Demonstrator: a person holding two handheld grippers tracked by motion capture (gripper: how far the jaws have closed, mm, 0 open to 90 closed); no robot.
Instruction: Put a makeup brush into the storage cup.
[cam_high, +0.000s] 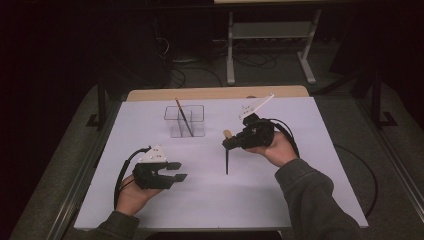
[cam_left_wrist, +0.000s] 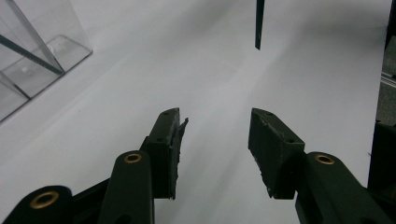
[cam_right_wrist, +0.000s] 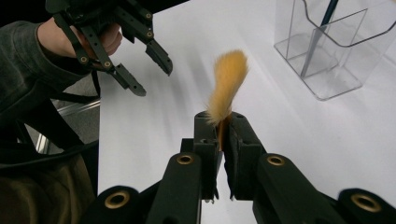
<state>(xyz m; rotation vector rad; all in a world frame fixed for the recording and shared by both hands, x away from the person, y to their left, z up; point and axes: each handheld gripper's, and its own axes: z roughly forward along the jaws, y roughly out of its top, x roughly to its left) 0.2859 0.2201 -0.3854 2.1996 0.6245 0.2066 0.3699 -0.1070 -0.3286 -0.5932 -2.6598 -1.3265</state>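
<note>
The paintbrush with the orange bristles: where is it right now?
The paintbrush is clamped in the right gripper, right of centre in the high view, near the clear holder.
</note>
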